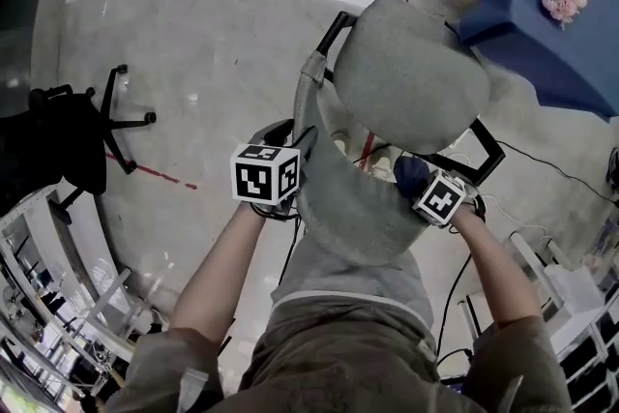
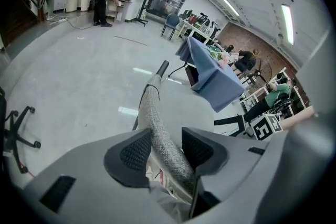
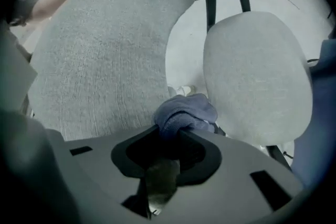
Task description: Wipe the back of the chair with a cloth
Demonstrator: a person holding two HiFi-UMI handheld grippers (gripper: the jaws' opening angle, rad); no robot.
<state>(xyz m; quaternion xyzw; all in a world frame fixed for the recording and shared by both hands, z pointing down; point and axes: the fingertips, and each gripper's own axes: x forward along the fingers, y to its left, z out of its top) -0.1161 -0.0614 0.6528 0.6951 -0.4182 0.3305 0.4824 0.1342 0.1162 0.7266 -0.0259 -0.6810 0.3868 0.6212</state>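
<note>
Head view: one office chair, with a backrest (image 1: pixel 348 198) and seat (image 1: pixel 411 73) in grey woven fabric, both rounded pads on a thin black frame, standing on a glossy pale floor (image 1: pixel 193 5). A blue-draped desk (image 1: pixel 542 24) stands well apart at the upper right. My left gripper (image 1: pixel 295 171) sits at the backrest's left edge and my right gripper (image 1: pixel 426 191) at its right edge, carrying a dark blue cloth (image 1: pixel 410 172). Left gripper view: the ribbed black pads (image 2: pixel 137 152) stand one on each side of the backrest's narrow, coarse-knit rim and pinch it, so I judge this hand is only steadying the chair. Right gripper view: the jaws are pressed together on the cloth, a soft, crumpled wad bulging out past the tips. It hangs just beside the lower part of the backrest's broad face, near the gap between backrest and seat (I cannot tell whether it touches the fabric). Status, as a judgement: the cloth is in hand and the chair is braced. The grey fabric shows no damp streak or cleaned patch, so I cannot say how much has been wiped. I count the full sweep over the backrest as still to do.
</note>
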